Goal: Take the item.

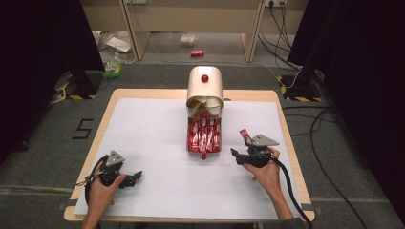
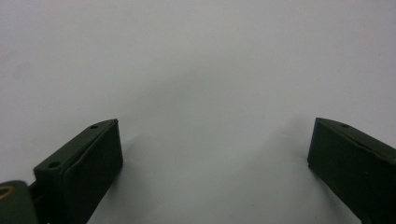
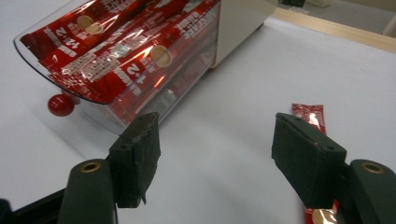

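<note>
Right gripper (image 3: 215,158) fingers released, red sachet (image 3: 309,116) flat beside them, long axis pointing away.

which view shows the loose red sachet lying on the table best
The right gripper view: the loose red sachet lies flat on the white table cover, close up, partly behind one jaw of the open right gripper. The high view shows it small, just beyond that gripper. The left gripper view looks at bare white cover.
</note>
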Demonstrator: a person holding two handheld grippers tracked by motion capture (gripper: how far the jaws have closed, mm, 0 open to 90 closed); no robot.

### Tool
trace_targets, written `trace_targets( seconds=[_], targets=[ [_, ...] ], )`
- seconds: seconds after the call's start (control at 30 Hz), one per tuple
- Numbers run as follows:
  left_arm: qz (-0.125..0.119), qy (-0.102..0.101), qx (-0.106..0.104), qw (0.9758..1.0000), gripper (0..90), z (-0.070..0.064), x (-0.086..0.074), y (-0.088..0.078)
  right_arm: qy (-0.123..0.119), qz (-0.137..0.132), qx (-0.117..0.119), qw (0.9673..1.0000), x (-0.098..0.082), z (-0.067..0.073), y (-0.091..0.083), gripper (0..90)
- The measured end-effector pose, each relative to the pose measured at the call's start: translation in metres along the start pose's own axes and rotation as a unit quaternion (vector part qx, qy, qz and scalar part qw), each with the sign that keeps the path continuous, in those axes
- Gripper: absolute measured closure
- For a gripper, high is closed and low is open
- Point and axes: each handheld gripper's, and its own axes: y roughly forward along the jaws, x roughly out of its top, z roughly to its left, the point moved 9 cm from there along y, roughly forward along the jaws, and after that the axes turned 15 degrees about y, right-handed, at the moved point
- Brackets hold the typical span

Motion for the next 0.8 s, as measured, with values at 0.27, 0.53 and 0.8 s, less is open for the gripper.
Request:
trace_targets(
  seconds=[0.27, 0.53, 0.8],
  targets=[
    [0.000, -0.001, 0.000, 1.0000, 2.5, 0.000, 0.000, 0.000, -0.010, 0.005, 0.009, 0.9999, -0.002, 0.013, 0.003, 32.5],
    [0.000, -0.001, 0.000, 1.0000, 2.5, 0.000, 0.000, 0.000, -0.022, 0.012, 0.021, 0.9995, -0.006, 0.024, 0.007, 32.5],
    [0.000, -0.001, 0.000, 1.0000, 2.5, 0.000, 0.000, 0.000, -0.033, 0.020, 0.039, 0.9985, -0.011, 0.038, 0.011, 30.4]
  ],
)
